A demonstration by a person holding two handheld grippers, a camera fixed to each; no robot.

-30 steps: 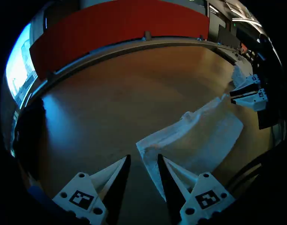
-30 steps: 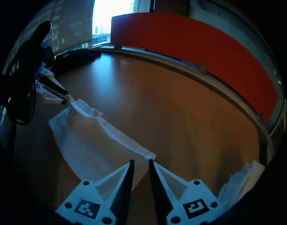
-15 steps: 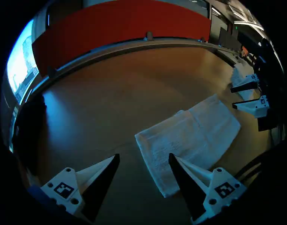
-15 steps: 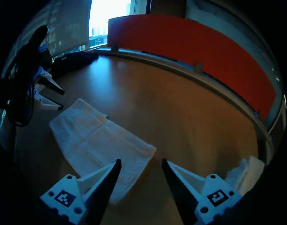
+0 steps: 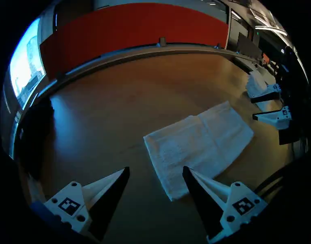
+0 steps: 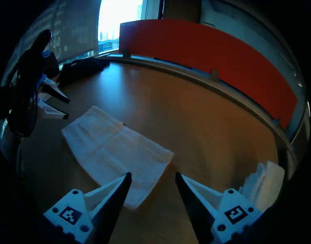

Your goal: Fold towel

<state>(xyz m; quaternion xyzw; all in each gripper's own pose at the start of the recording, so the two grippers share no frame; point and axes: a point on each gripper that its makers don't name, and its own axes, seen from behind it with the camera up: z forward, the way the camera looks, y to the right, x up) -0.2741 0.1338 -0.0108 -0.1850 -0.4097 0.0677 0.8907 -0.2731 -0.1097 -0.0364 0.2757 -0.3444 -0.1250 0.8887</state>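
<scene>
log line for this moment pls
left tool: open | right tool: open | towel: flat on table, ungripped

We find no legible text, brand, number or sign. The sole markings are black-and-white coded markers (image 5: 68, 202), one at each finger base of the left tongs (image 5: 155, 168) and right tongs (image 6: 152, 174). None carries readable characters.

Dim, blue-tinted scene; blown-out window (image 6: 119, 22) glare; fisheye bending at edges.
</scene>
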